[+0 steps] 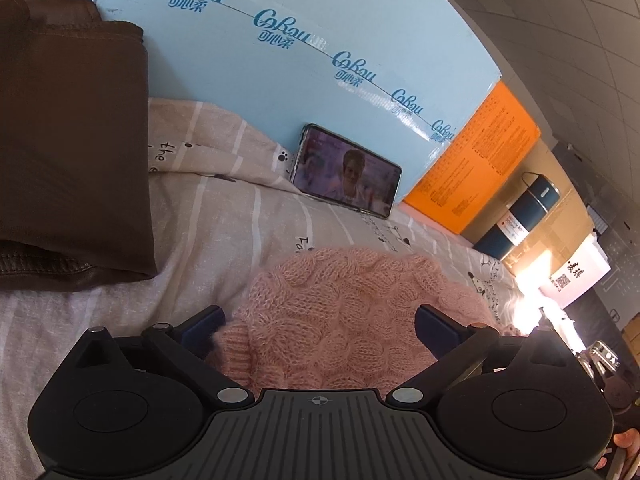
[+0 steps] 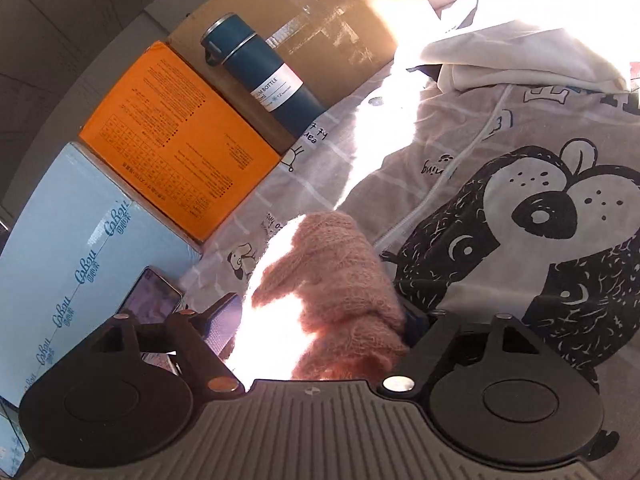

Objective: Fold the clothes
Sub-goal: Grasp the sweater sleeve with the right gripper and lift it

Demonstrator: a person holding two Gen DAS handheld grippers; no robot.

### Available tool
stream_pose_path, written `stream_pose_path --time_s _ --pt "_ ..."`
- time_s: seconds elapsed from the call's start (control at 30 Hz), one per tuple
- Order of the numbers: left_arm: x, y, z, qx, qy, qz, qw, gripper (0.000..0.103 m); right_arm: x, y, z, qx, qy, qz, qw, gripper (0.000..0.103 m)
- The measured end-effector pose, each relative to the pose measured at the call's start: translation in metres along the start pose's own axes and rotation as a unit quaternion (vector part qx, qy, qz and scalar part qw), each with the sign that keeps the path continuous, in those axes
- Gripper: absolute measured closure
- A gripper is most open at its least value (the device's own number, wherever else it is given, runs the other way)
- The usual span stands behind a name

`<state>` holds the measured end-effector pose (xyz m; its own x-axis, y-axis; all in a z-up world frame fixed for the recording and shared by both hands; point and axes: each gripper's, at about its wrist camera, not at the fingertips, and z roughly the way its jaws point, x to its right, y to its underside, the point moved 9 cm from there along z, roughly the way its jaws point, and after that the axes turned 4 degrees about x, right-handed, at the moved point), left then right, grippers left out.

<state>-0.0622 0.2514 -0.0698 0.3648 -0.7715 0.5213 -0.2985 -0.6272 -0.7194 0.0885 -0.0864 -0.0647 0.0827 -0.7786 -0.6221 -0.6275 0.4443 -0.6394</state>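
Pink cable-knit wool fills the space right in front of both tools: the pink sweater (image 1: 344, 312) lies bunched on the striped bedsheet (image 1: 224, 232), and the left gripper (image 1: 320, 322) stands with its jaws spread wide, one blue-padded finger on each side of the knit, not pinching it. Seen from the other side, the right gripper (image 2: 320, 320) also has the sweater (image 2: 332, 280) between its fingers; the wool hides the right-hand pad, and the left finger stands a little off the fabric in bright sun, so I cannot tell whether that gripper is clamped or merely resting around the fold. Just right of the sweater lies a grey garment printed with a black-and-white cartoon dog (image 2: 520, 248), and beyond it a pale cream garment (image 2: 520, 56) sits in the glare. Off to the left, well apart from the knit, a folded brown garment (image 1: 72, 140) rests on the sheet. Along the back edge stand boxes — a light blue carton (image 1: 320, 60) with a phone (image 1: 346, 170) propped against it, screen lit, then an orange box (image 1: 480, 156), a dark blue vacuum bottle (image 1: 520, 216) and a brown cardboard box (image 2: 320, 32).
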Motion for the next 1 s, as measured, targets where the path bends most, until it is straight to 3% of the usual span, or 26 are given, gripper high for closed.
stream_pose_path --time_s 0.1,0.3,0.37,0.47,0.53,0.63,0.73,0.87,1.0 --pt "0.002 0.001 0.000 -0.003 0.008 0.001 1.0000 0.001 -0.007 0.000 -0.007 0.022 -0.004 -0.031 0.999 0.074" --pt "0.007 0.002 -0.001 -0.006 0.024 0.005 0.9997 0.001 -0.016 -0.010 -0.033 0.073 -0.025 -0.070 0.995 0.080" --pt "0.013 0.003 -0.004 -0.005 0.047 0.006 0.9988 0.001 -0.012 -0.017 -0.042 0.088 -0.019 -0.076 0.993 0.080" --pt "0.036 0.007 -0.012 -0.008 0.121 0.034 0.9921 0.001 -0.003 -0.031 -0.057 0.121 -0.001 -0.086 0.989 0.080" --pt "0.050 0.012 -0.016 -0.011 0.145 0.069 0.9869 0.001 0.007 -0.047 -0.067 0.155 0.038 -0.100 0.982 0.080" --pt "0.049 0.011 -0.016 0.023 0.073 0.134 0.9880 0.001 0.010 -0.058 -0.071 0.169 0.076 -0.137 0.973 0.080" --pt "0.032 0.003 -0.008 0.035 -0.005 0.153 0.9877 0.001 -0.011 -0.053 -0.074 0.186 0.078 -0.216 0.955 0.079" --pt "0.022 0.005 0.006 0.010 -0.031 0.170 0.9849 0.001 -0.063 -0.025 -0.077 0.209 0.039 -0.326 0.921 0.078" --pt "0.017 0.007 0.010 0.003 -0.038 0.175 0.9838 0.001 -0.115 0.016 -0.077 0.220 -0.008 -0.437 0.872 0.078"
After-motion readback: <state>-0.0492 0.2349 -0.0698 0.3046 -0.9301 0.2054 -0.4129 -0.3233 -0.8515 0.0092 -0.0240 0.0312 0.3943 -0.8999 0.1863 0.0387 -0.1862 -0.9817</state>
